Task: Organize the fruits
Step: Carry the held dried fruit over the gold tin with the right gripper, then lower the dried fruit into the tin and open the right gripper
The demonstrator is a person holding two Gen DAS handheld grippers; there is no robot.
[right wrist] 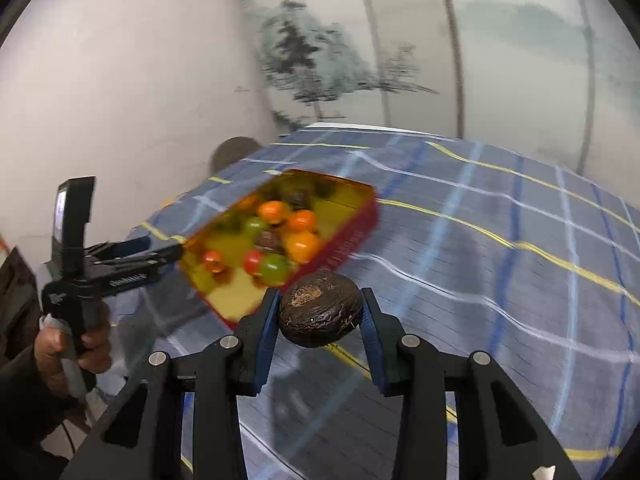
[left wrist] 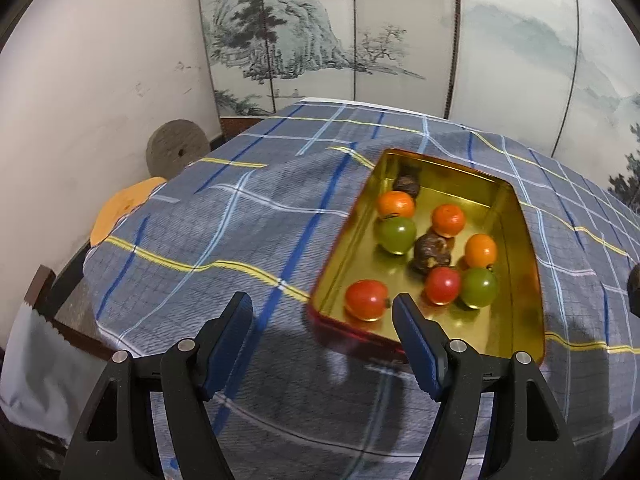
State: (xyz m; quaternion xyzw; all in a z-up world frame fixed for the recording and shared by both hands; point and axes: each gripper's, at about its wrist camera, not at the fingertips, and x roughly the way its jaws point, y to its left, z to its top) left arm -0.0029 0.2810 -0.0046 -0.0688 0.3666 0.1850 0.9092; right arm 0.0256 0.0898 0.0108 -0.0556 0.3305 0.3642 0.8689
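Note:
A gold tin tray with a red outside (left wrist: 516, 240) lies on the plaid cloth and holds several small fruits: orange ones (left wrist: 396, 205), green ones (left wrist: 397, 235), red ones (left wrist: 366, 299) and dark brown wrinkled ones (left wrist: 431, 253). My left gripper (left wrist: 322, 320) is open and empty, hovering at the tray's near left corner. My right gripper (right wrist: 320, 312) is shut on a dark brown wrinkled fruit (right wrist: 320, 310), held above the cloth just right of the tray (right wrist: 344, 248). The left gripper (right wrist: 156, 250) also shows in the right wrist view.
A blue-grey plaid cloth (left wrist: 240, 232) covers the table. A painted folding screen (left wrist: 320, 32) stands behind it. A round stone disc (left wrist: 176, 152) and an orange disc (left wrist: 120, 210) sit off the table's left edge by the white wall.

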